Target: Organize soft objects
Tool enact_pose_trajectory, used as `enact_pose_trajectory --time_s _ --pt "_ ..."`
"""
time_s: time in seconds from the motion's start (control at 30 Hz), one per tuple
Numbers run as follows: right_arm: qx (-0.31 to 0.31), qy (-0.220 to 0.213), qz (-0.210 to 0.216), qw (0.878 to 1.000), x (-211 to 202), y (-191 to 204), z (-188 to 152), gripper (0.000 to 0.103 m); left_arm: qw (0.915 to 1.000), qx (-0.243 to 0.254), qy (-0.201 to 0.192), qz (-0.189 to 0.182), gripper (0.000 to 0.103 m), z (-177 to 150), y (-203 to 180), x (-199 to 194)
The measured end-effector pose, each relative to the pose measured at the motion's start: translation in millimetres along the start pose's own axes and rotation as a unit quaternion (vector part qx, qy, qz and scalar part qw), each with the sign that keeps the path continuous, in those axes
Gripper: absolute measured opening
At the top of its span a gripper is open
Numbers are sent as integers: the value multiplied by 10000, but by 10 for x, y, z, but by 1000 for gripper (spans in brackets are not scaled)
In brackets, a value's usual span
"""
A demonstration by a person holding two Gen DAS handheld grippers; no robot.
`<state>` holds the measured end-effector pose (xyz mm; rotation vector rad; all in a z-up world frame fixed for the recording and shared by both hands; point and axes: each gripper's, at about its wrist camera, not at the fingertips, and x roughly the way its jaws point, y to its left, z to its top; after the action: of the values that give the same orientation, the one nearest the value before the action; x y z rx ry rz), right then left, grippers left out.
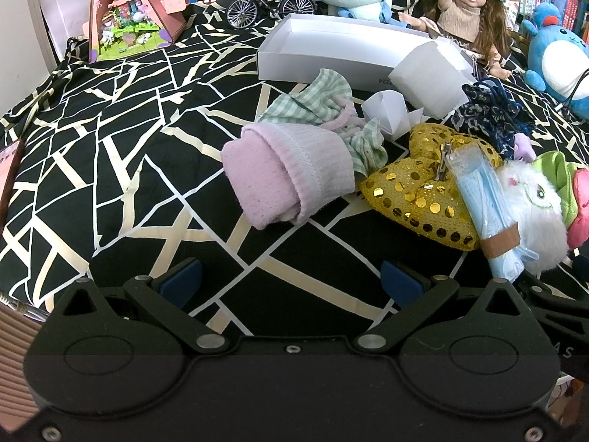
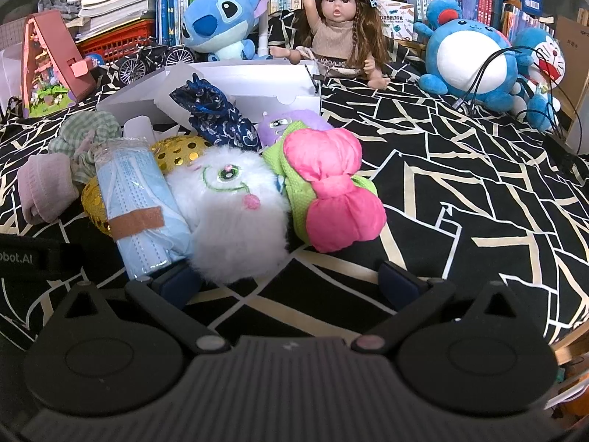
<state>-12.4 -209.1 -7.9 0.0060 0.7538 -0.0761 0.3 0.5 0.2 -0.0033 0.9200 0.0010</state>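
Behind the pile, a white box fronts a doll.

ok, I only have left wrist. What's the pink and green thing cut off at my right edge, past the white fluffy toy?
Observer: A green fabric piece with a big pink bow on it, pressed against the white fluffy toy.
Operator: Right gripper holding anything?
Observer: No. The right gripper is open and empty, low in front of the fluffy toy, one finger beside the mask pack.
Operator: The purple bit behind the toy?
Observer: A small purple plush with an embroidered eye, between the navy pouch and the bow.
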Motion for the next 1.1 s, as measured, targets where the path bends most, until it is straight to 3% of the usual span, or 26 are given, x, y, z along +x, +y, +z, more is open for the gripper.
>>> enact_pose_trajectory --time_s 0.4,0.57,0.8,1.1 --pt "10 -281 -23 9996 -29 0 -80 103 10000 39 -70 -20 103 -23 21 -15" --pt "82 -638 -130 9978 -46 29 -188 103 9996 146 -224 -117 103 -87 48 -44" --pt "32 -711 2 9975 -56 -11 -196 103 9985 261 -420 -246 103 -145 103 -59" --pt "109 -908 258 9955 -165 -92 -152 97 9975 66 -494 -506 81 -85 231 -150"
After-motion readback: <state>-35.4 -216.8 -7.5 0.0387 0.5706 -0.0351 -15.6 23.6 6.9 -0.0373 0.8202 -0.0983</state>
